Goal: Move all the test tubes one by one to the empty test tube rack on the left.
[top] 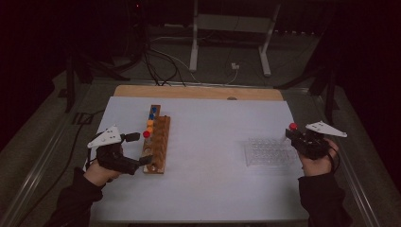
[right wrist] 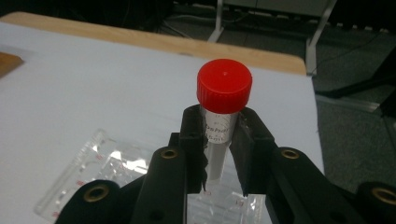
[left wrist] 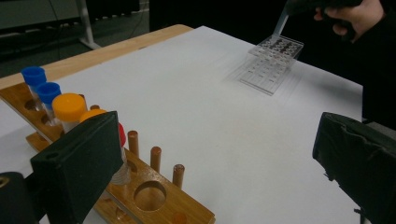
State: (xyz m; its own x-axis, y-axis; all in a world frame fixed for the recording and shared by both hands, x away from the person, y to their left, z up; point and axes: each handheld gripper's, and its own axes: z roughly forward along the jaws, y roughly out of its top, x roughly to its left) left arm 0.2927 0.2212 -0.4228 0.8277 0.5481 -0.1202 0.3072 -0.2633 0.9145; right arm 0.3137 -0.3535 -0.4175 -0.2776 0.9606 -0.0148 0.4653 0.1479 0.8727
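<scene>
The right tongs (right wrist: pixel 219 149) are clamped on a clear plastic tube with a red screw cap (right wrist: pixel 223 88), gripping it just below the cap, upright, above the clear plastic well rack (top: pixel 270 152) at the right side of the table (top: pixel 213 189). The grip sits high on a smooth, narrow wall, so the tube could pivot between the pads or slip down if the hand tilts or jerks. Its lower end hangs close over the clear rack; catching a well edge could drag the light rack across the white sheet.

At the left, the left tongs (top: pixel 138 147) stand open around the near end of the wooden tube rack (top: pixel 157 142), not pressing on it. One pad (left wrist: pixel 77 163) sits right beside a red-capped tube (top: pixel 146 134) standing there; a careless shift could knock it, or the orange-capped (left wrist: pixel 68 106) and blue-capped tubes (left wrist: pixel 33 75) farther along.
</scene>
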